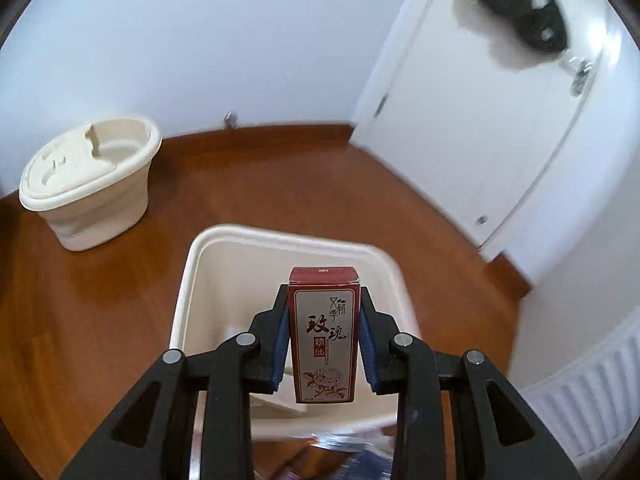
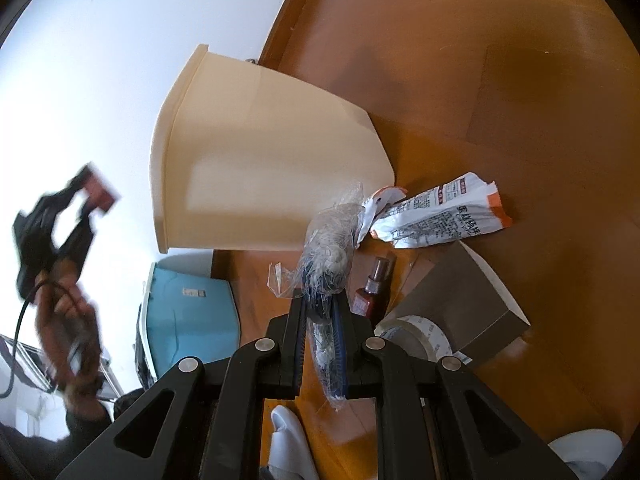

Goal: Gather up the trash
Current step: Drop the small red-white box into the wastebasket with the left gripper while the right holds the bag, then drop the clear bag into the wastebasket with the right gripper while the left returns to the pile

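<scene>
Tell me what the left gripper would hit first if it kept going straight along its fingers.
Probably the inside of the cream bin: the left gripper, shut on the red box, points down into its open mouth. Depth is unclear, so wall or bottom cannot be told.

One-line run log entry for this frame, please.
left tool: shut on red box, above open bin | right tool: shut on plastic wrap | floor: wrapper

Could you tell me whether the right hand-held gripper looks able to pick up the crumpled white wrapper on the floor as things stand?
Probably not yet: the right hand-held gripper is already shut on a clear plastic wrap bundle. The crumpled white wrapper lies unobstructed just beyond it.
</scene>
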`<act>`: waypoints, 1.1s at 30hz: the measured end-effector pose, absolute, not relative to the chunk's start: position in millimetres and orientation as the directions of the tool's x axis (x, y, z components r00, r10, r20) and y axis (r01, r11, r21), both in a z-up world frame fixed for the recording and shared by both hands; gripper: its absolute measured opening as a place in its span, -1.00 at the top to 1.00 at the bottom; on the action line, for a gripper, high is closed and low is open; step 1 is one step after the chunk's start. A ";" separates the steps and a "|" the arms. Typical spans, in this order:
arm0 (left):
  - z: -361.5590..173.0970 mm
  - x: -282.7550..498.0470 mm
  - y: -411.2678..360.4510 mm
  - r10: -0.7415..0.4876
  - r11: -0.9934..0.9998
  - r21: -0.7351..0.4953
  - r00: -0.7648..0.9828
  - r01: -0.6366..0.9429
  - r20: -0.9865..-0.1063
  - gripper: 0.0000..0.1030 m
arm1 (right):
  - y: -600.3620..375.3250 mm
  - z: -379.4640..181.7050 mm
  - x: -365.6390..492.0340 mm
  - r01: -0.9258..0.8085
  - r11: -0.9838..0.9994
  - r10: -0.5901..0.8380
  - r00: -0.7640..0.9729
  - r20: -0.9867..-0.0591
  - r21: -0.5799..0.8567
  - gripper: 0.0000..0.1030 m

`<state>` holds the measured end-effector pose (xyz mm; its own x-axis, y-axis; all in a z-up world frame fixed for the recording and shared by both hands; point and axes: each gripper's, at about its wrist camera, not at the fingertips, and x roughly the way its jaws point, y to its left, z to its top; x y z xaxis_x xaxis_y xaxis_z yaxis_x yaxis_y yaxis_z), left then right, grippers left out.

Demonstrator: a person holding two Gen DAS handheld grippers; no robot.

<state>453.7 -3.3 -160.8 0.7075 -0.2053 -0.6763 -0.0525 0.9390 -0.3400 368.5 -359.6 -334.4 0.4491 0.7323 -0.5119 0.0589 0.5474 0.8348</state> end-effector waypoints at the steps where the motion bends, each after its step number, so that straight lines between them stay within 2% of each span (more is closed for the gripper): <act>1: -177.6 465.3 -0.3 -0.201 0.935 -0.346 0.676 -0.085 -0.709 0.43 | -360.6 -333.6 368.7 0.059 0.547 0.731 0.452 -0.511 0.835 0.75; 6: -242.4 473.8 8.9 -0.159 0.922 -0.326 0.565 -0.209 -0.810 0.42 | -367.0 -322.7 369.0 0.047 0.555 0.720 0.473 -0.508 0.831 0.75; 11: -223.0 448.2 -3.8 -0.142 0.944 -0.296 0.630 -0.146 -0.764 0.42 | -383.1 -302.8 372.2 0.031 0.567 0.694 0.519 -0.498 0.823 0.75; 17: -172.8 396.4 -6.8 -0.121 0.968 -0.241 0.711 -0.070 -0.693 0.38 | -389.7 -276.5 376.5 -0.013 0.575 0.680 0.563 -0.469 0.818 0.75; 19: -169.0 370.4 -0.4 -0.112 0.971 -0.228 0.722 -0.065 -0.683 0.12 | -391.4 -260.7 378.7 -0.037 0.581 0.674 0.582 -0.455 0.813 0.75; 21: -171.4 342.7 -0.1 -0.085 0.976 -0.204 0.723 -0.079 -0.685 -0.52 | -394.5 -239.3 380.2 -0.072 0.587 0.664 0.612 -0.429 0.806 0.75; 22: -176.3 331.6 -0.1 -0.069 0.978 -0.188 0.716 -0.089 -0.695 -0.59 | -396.9 -224.6 381.3 -0.098 0.589 0.659 0.632 -0.407 0.802 0.75; 27: -227.9 294.4 -3.5 0.022 0.991 -0.060 0.580 -0.122 -0.814 -0.62 | -397.9 -159.8 389.3 -0.213 0.610 0.636 0.706 -0.311 0.764 0.75; 28: -238.7 290.1 -2.2 0.038 0.990 -0.041 0.546 -0.132 -0.837 -0.69 | -394.7 -149.0 391.2 -0.237 0.615 0.637 0.712 -0.296 0.752 0.75; 30: -265.3 286.7 -0.3 0.059 0.990 -0.007 0.449 -0.143 -0.892 -1.00 | -383.4 -128.0 396.1 -0.290 0.626 0.643 0.717 -0.269 0.724 0.75; 33: -308.7 284.9 2.6 0.078 0.986 0.036 0.260 -0.161 -0.962 -1.00 | -360.1 -108.2 407.1 -0.359 0.631 0.670 0.699 -0.251 0.687 0.75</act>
<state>284.9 2.6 -308.7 0.2600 0.0781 -0.9624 -0.1611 0.9863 0.0365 407.1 -360.1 -108.2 0.6985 0.6703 -0.2505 -0.3593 0.6313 0.6873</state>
